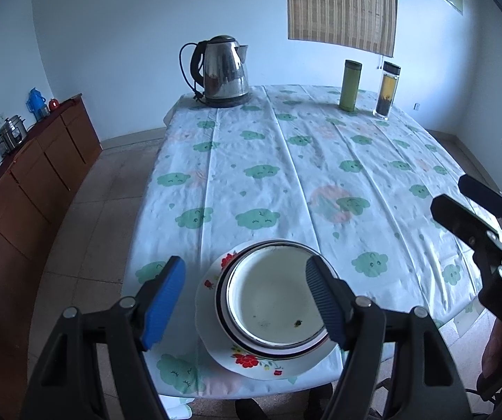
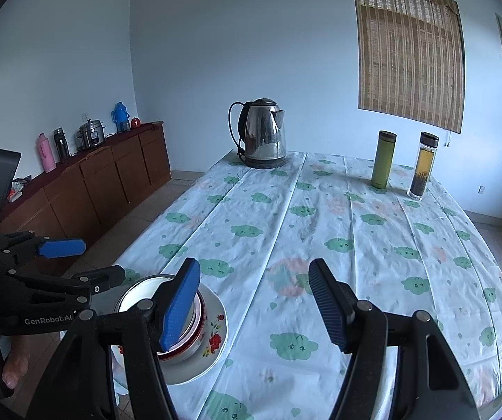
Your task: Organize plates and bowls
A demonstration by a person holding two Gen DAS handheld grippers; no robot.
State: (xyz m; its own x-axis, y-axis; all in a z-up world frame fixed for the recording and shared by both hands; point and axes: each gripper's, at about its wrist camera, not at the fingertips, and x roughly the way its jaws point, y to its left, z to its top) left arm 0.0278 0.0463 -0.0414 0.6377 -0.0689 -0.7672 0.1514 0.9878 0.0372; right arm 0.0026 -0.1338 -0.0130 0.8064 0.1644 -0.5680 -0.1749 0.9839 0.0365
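A white bowl [image 1: 271,301] with a dark rim sits nested on a white plate [image 1: 247,362] with red flowers, at the near left edge of the table. My left gripper [image 1: 245,297] is open and hovers above the bowl, its fingers on either side, holding nothing. The stack also shows in the right wrist view: bowl [image 2: 139,290] on plate [image 2: 212,343], partly hidden by a finger. My right gripper [image 2: 254,302] is open and empty, to the right of the stack above the cloth. It appears at the right edge of the left wrist view [image 1: 460,203].
The table [image 2: 320,231] has a cloud-print cloth. A steel kettle [image 1: 221,71], a green flask [image 1: 350,85] and a glass tea bottle [image 1: 387,91] stand at the far end. A wooden sideboard [image 1: 30,182] with thermoses and a cooker lines the left wall.
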